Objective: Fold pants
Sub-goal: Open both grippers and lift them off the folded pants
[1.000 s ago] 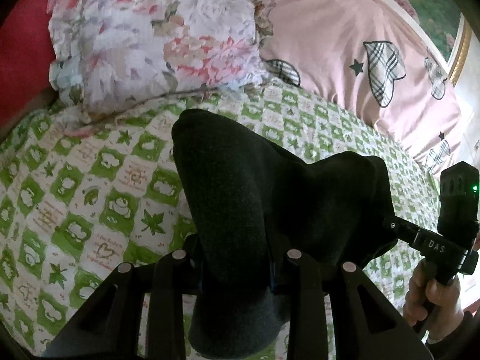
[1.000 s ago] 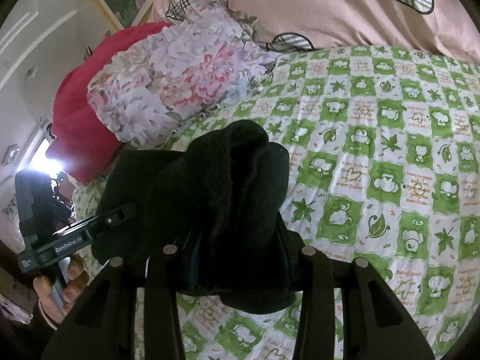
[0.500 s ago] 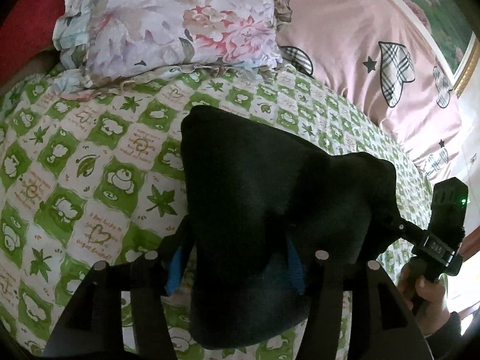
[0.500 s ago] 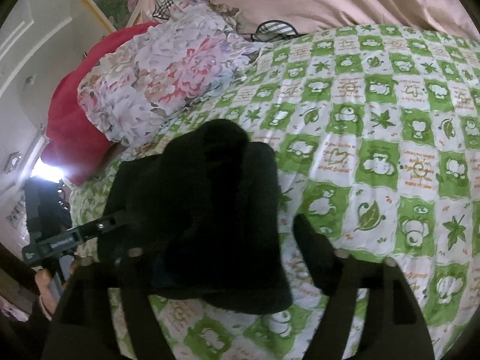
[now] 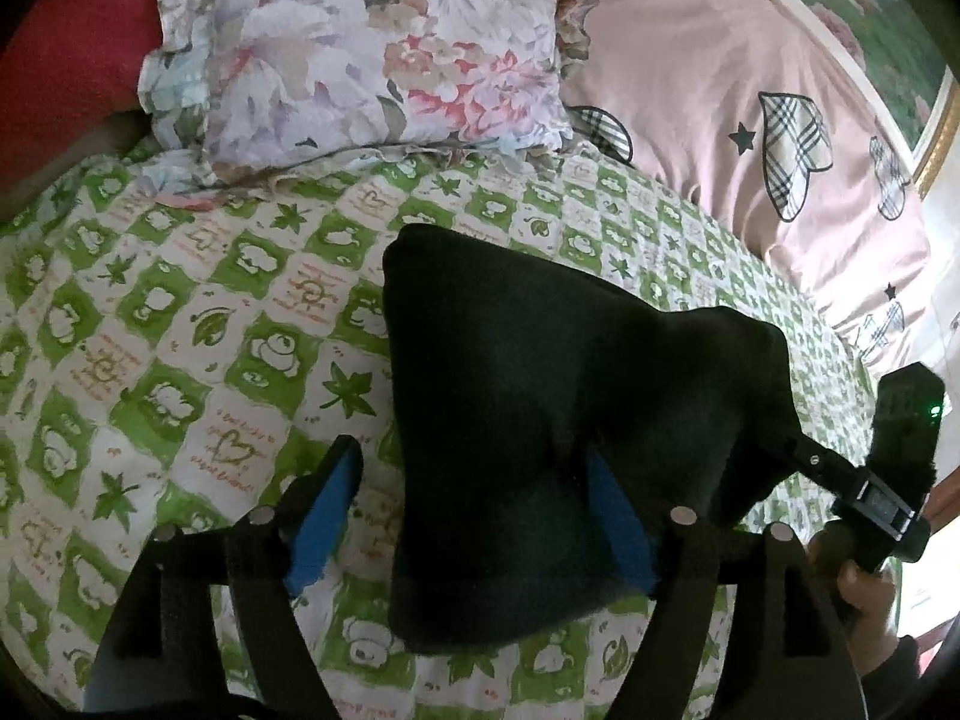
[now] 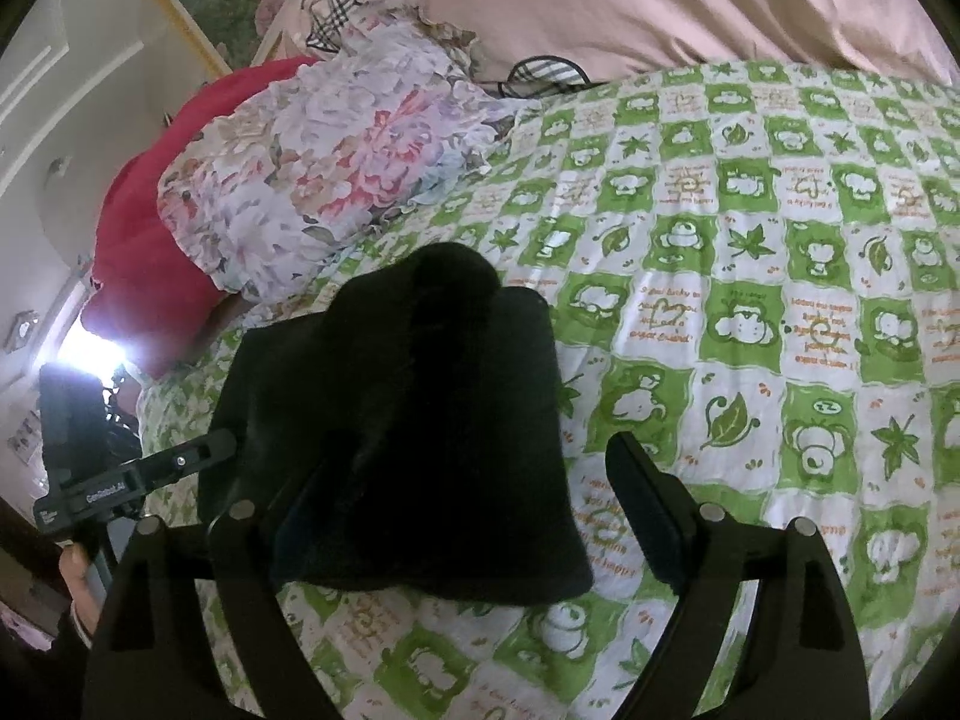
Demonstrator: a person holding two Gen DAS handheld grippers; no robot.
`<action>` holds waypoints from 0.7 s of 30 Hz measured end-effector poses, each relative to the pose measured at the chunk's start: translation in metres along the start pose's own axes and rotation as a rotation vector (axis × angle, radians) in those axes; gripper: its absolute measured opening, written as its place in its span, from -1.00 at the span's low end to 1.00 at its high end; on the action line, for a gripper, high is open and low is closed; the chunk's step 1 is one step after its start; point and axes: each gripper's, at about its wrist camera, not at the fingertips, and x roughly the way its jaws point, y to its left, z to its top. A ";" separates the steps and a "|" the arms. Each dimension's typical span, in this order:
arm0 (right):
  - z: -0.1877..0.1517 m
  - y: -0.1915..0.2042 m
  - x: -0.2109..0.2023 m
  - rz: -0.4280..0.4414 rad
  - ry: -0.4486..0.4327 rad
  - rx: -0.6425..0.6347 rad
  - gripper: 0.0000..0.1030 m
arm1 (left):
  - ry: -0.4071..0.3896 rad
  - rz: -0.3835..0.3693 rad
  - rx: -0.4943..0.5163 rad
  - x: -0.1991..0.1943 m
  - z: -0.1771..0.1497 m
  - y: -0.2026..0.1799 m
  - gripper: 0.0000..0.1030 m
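Pants [image 5: 540, 420]: plain black, matte, no print seen. Bedsheet [image 5: 180, 360]: white and green checks, the squares carrying green leaves, small cartoon animals and orange hearts with orange lettering. Pillow [image 5: 372, 48]: pale lilac-white ground with pink and red flowers and grey-green leaves. Pink pillowcase [image 5: 690, 90]: plaid hearts in black, white and beige, plus small black stars. Red cloth [image 6: 144, 252] behind the floral pillow: solid red. Left tool [image 5: 474, 516]: black frame, blue pads. Right tool [image 6: 480, 516]: black throughout.
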 end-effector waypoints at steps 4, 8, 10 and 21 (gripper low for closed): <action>-0.005 0.015 -0.011 -0.015 -0.024 -0.061 0.80 | -0.016 0.021 0.028 -0.010 -0.007 -0.006 0.57; -0.013 0.031 -0.024 -0.032 -0.052 -0.142 0.88 | -0.030 0.035 0.040 -0.022 -0.016 -0.009 0.58; -0.017 0.036 -0.029 -0.040 -0.060 -0.164 0.89 | -0.038 0.041 0.043 -0.027 -0.021 -0.011 0.59; -0.044 0.056 -0.041 -0.059 -0.080 -0.262 0.93 | -0.065 0.105 0.082 -0.042 -0.055 -0.022 0.63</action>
